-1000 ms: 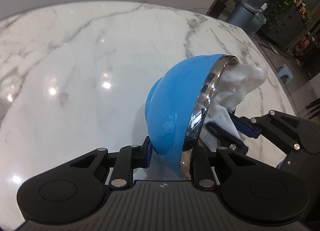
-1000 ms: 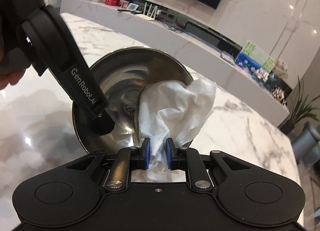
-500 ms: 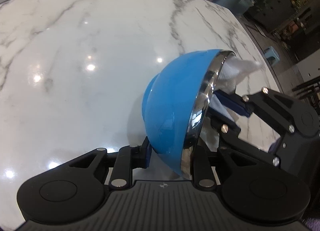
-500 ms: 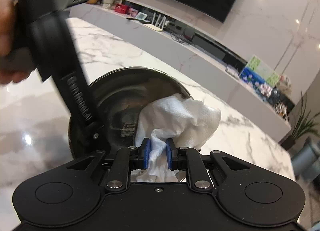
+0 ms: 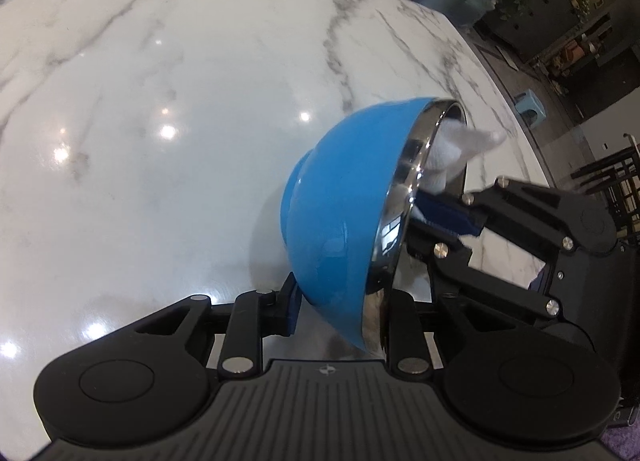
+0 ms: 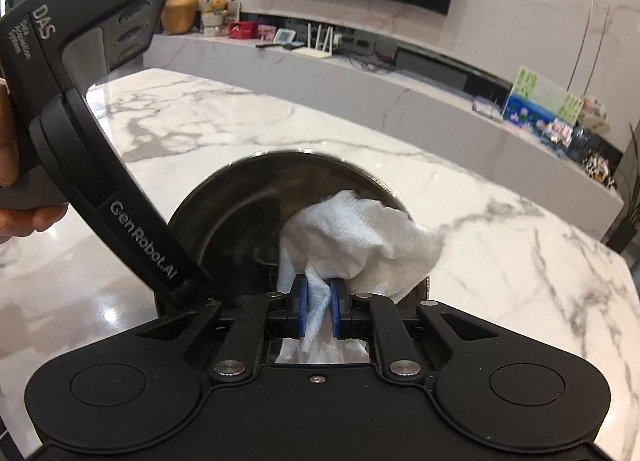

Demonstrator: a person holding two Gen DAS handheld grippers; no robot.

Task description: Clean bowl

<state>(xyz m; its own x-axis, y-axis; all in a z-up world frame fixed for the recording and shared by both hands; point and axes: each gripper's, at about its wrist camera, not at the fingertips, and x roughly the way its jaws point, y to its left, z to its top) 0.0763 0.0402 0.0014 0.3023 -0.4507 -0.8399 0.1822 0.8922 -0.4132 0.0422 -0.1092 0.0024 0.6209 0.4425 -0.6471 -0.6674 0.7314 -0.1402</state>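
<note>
with the left gripper (image 5: 338,313) pinching the rim of the tilted blue steel bowl (image 5: 340,205) above the marble table (image 5: 160,101), the right gripper (image 6: 319,309), clamped on the white paper towel (image 6: 360,237), should sweep firmly around inside the bowl.

In the left wrist view, the marble tabletop (image 5: 160,141) lies bare across the left and centre of the frame. The lower right is blocked by the tilted blue bowl (image 5: 344,221), and right of it by the right gripper (image 5: 444,221). In the right wrist view, the bowl's mouth is partly filled at its right by the white paper towel (image 6: 360,237). The upper left is crossed by the left gripper (image 6: 192,293).
</note>
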